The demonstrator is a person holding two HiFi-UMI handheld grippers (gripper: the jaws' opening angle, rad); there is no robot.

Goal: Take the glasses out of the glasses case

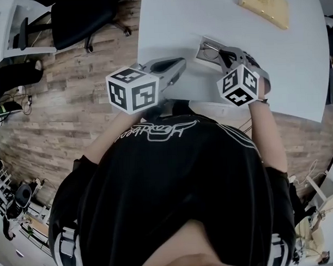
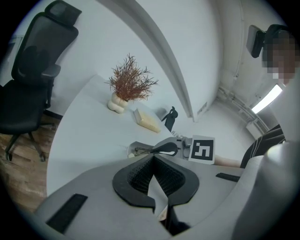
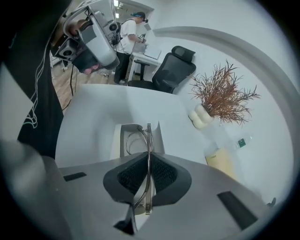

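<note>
Glasses (image 3: 148,140) clamped between right tongs (image 3: 148,161).

White table (image 1: 295,70) on wood-plank floor (image 1: 73,111), with 1 black office chair (image 2: 33,79) just off its edge. Toward the table's far side, dried reddish plant (image 2: 131,82) in cream vase (image 2: 116,103), flat tan box (image 2: 147,123) near it

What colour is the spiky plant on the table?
Reddish brown. The plant shows best in the right gripper view.
</note>
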